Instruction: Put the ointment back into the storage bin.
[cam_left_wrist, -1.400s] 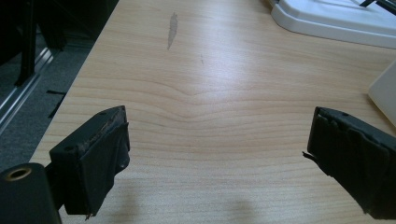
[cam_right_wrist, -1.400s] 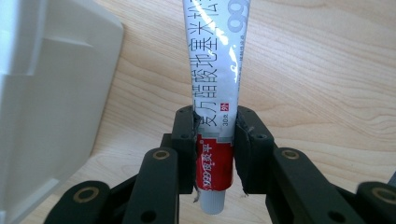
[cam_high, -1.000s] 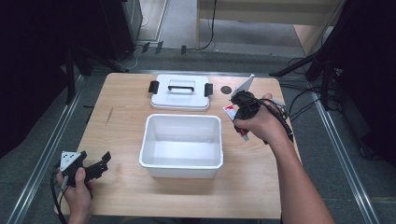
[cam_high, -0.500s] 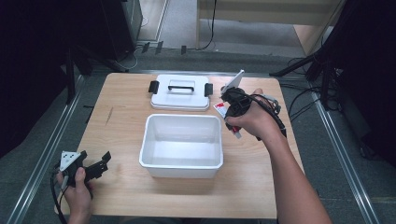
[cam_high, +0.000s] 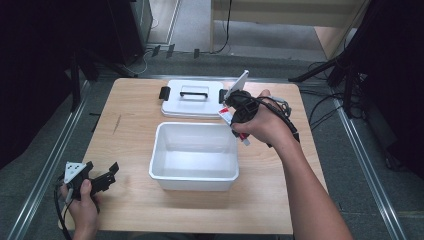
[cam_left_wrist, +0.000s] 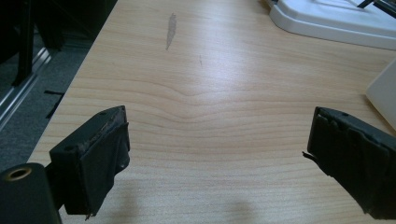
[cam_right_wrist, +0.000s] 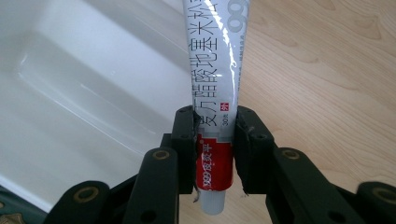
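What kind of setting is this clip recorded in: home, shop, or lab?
Most likely a lab or recording studio, not a home. A lone wooden table stands on grey carpet, metal rails run along both its sides, loose cables trail over the floor, and dark curtains close it in.

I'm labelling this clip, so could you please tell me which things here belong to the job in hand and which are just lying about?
In the job:
- tube, clamped in the right gripper
- white bin, open beside it

Lying about, it seems:
- lid, behind the bin
- left gripper, fingers apart over bare table
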